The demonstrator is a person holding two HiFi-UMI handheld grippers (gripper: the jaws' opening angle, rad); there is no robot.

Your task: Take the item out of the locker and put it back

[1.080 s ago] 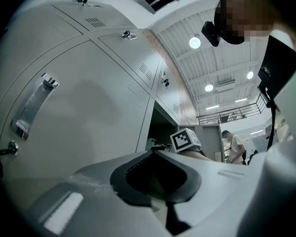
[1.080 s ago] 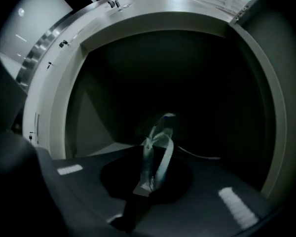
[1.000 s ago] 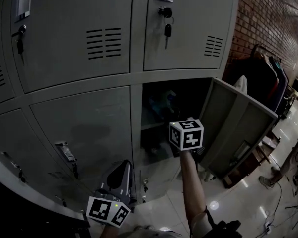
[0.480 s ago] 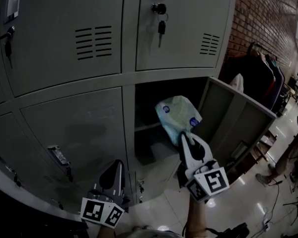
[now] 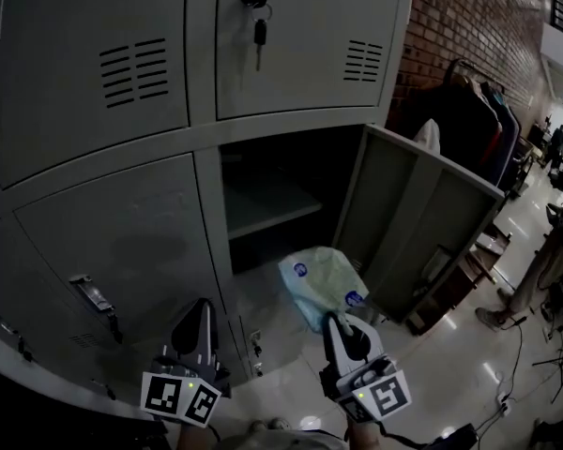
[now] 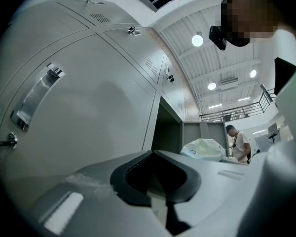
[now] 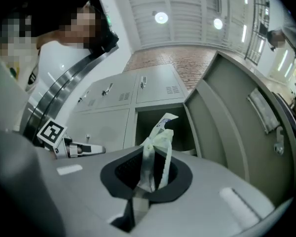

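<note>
Holding step: the take-out half looks done, the put-back not yet begun. Right gripper point(image 5: 338, 322) is clamped on the bunched top of a pale plastic bag point(image 5: 322, 282); the right gripper view shows the twisted handle pinched between closed jaws. The bag hangs outside the open locker point(image 5: 263, 209), low in front of its opening, near the swung-out door point(image 5: 422, 218). Left gripper point(image 5: 202, 307) has its jaws together with nothing in them, idle by the closed neighbouring door point(image 5: 122, 242).

Next move, as I judge it: carry the bag back through the opening, set it on the shelf point(image 5: 267, 206) or below, then release. A limp bag may swing or snag the door edge.
</note>
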